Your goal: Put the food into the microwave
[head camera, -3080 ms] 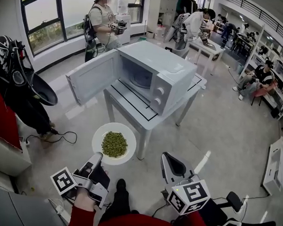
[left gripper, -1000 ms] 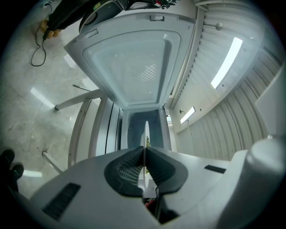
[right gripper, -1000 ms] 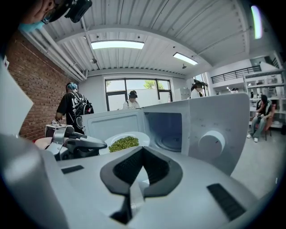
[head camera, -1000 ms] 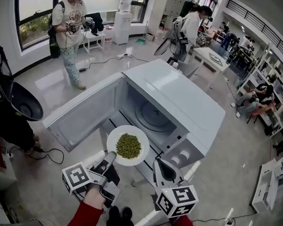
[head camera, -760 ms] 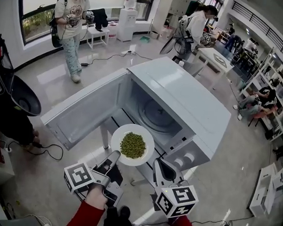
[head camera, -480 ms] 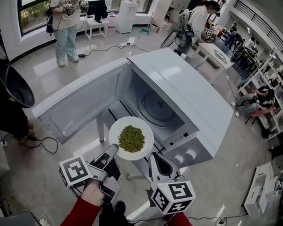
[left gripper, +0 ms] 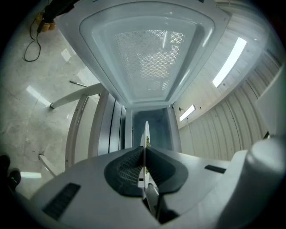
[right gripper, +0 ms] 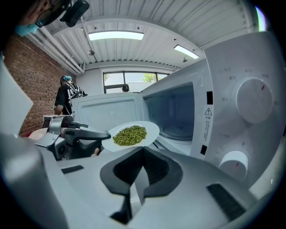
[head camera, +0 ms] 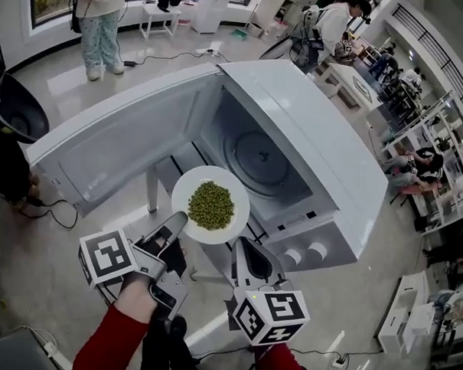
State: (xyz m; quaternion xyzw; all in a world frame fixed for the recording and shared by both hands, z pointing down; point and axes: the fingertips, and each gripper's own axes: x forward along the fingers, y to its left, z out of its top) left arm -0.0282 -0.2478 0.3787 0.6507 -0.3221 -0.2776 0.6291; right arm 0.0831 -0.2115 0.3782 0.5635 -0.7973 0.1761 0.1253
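White round plate of small green beans, rim pinched by the left gripper, hung level at the open white microwave mouth, right gripper pressed together and empty beside it; carry-in step, next likely a level push onto the glass turntable.

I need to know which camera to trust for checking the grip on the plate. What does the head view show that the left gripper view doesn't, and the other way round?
Head view only: the whole heap of green food on the plate from above, the turntable inside the microwave, and the right gripper beside the left gripper.
Left gripper view only: the plate's rim edge-on, pinched between that gripper's pads, and the perforated mesh straight ahead.
Both: the plate and the open microwave door.
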